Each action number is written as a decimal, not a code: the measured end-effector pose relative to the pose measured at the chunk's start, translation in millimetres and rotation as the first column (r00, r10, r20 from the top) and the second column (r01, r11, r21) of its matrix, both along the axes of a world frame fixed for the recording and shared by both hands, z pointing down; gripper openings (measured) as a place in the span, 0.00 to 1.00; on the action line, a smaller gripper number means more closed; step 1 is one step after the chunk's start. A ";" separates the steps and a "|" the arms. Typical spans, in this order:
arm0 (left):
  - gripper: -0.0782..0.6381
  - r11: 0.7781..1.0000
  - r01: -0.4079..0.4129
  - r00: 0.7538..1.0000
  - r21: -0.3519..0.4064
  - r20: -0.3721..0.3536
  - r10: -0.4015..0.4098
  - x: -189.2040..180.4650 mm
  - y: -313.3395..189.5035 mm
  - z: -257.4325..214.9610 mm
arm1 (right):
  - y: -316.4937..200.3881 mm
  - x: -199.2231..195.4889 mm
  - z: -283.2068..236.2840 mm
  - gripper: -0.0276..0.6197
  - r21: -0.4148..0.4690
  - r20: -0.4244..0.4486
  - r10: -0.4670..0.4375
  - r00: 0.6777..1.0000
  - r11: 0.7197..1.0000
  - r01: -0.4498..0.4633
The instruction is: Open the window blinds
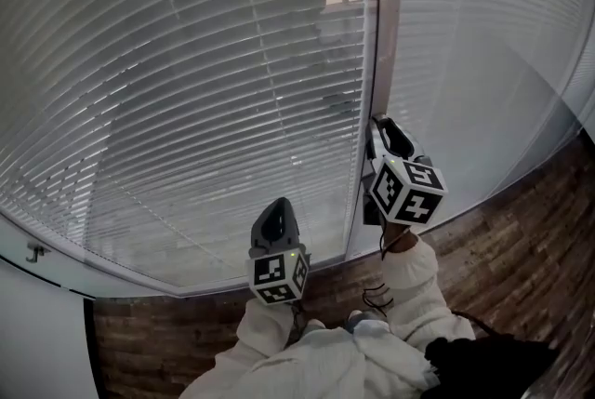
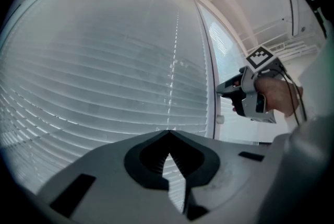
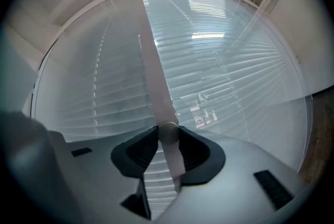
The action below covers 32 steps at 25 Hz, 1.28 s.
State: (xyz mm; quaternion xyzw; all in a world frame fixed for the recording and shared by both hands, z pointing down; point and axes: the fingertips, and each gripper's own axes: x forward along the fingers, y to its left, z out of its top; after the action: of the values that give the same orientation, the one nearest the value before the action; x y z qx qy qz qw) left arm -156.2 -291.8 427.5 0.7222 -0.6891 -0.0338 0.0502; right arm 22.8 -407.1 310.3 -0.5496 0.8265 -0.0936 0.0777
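Straddling small round knob point(image 3: 168, 132) on mullion point(image 1: 383, 34): right gripper point(image 3: 168, 137), jaws apart | left gripper point(image 2: 168, 137) closed, empty, nearer, left | blinds point(image 1: 186, 109) far, covering both panes | slats likely light, bendable; grip knob instead

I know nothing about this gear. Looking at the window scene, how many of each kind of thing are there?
Blinds: 2, the left blind and the right blind
Window post between them: 1
Knob on that post: 1
Hand-held grippers: 2, the left gripper and the right gripper
Total: 6
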 end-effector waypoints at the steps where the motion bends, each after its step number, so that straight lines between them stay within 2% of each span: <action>1: 0.11 1.000 0.000 1.000 -0.001 -0.001 0.000 -0.9 -0.8 0.3 | 0.1 -0.6 -0.4 0.25 0.008 -0.034 -0.001 0.999 1.000 0.002; 3: 0.11 1.000 -0.003 1.000 -0.002 -0.003 0.003 -0.8 -2.7 0.7 | 0.3 -2.1 -0.7 0.25 0.038 -0.149 0.005 0.989 0.999 0.001; 5: 0.11 1.000 -0.011 1.000 0.000 -0.003 0.011 1.1 -4.8 1.0 | 0.6 -4.2 -0.3 0.25 0.073 -0.290 0.016 0.957 0.997 0.005; 7: 0.11 1.000 -0.019 1.000 0.002 -0.004 0.019 3.4 -6.4 1.5 | 1.6 -6.8 -0.8 0.25 0.102 -0.418 0.024 0.908 0.995 0.021; 9: 0.11 1.000 -0.024 1.000 -0.001 -0.005 0.024 5.4 -7.6 2.8 | 3.4 -9.7 -2.2 0.24 0.135 -0.546 0.042 0.836 0.990 0.039; 11: 0.11 1.000 -0.029 1.000 -0.005 -0.006 0.029 7.4 -9.2 3.7 | 4.6 -11.2 -2.2 0.24 0.181 -0.683 0.086 0.726 0.982 0.053; 13: 0.11 0.999 -0.032 0.999 -0.007 -0.006 0.032 9.7 -10.8 3.6 | 4.7 -13.1 -1.5 0.24 0.240 -0.794 0.147 0.590 0.968 0.081; 16: 0.11 0.999 -0.035 0.999 -0.007 -0.003 0.035 13.4 -11.0 2.9 | 5.3 -14.4 1.3 0.24 0.308 -0.891 0.236 0.387 0.942 0.136; 21: 0.11 1.000 -0.024 1.000 -0.010 -0.002 0.024 11.3 -7.1 3.6 | 9.3 -15.1 5.3 0.24 0.346 -0.938 0.331 0.101 0.904 0.251; 25: 0.11 1.000 -0.017 1.000 -0.018 -0.003 0.017 9.5 -6.9 6.4 | 9.4 -16.1 8.0 0.24 0.361 -0.906 0.413 -0.089 0.867 0.342; 26: 0.11 1.000 -0.017 1.000 -0.019 -0.002 0.017 9.9 -7.1 6.7 | 9.6 -16.2 8.3 0.24 0.369 -0.889 0.439 -0.132 0.856 0.363; 27: 0.11 1.000 -0.018 1.000 -0.019 0.000 0.018 10.6 -7.4 6.6 | 9.7 -16.2 8.3 0.24 0.379 -0.872 0.463 -0.160 0.844 0.380; 28: 0.11 1.000 -0.019 1.000 -0.018 0.001 0.019 11.2 -7.9 6.2 | 9.7 -16.1 8.1 0.24 0.389 -0.863 0.479 -0.163 0.834 0.390; 29: 0.11 1.000 -0.019 1.000 -0.016 0.002 0.019 11.3 -8.4 5.7 | 9.5 -15.7 8.0 0.24 0.401 -0.868 0.479 -0.129 0.831 0.386; 30: 0.11 1.000 -0.018 1.000 -0.013 0.001 0.018 11.1 -8.9 5.0 | 9.1 -15.0 7.7 0.25 0.414 -0.884 0.464 -0.059 0.835 0.364; 31: 0.11 1.000 -0.017 1.000 -0.011 0.001 0.017 10.5 -9.5 4.4 | 8.6 -14.0 7.2 0.25 0.421 -0.900 0.433 0.038 0.847 0.324; 32: 0.11 1.000 -0.016 1.000 -0.009 0.002 0.016 10.0 -10.2 3.8 | 7.9 -12.5 6.5 0.25 0.419 -0.908 0.392 0.149 0.866 0.272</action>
State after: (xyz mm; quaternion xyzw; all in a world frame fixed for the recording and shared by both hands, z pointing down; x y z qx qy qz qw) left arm -146.2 -302.0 431.3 0.7274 -0.6835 -0.0295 0.0531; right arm 10.3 -399.3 316.8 -0.4682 0.6414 0.5048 -0.3383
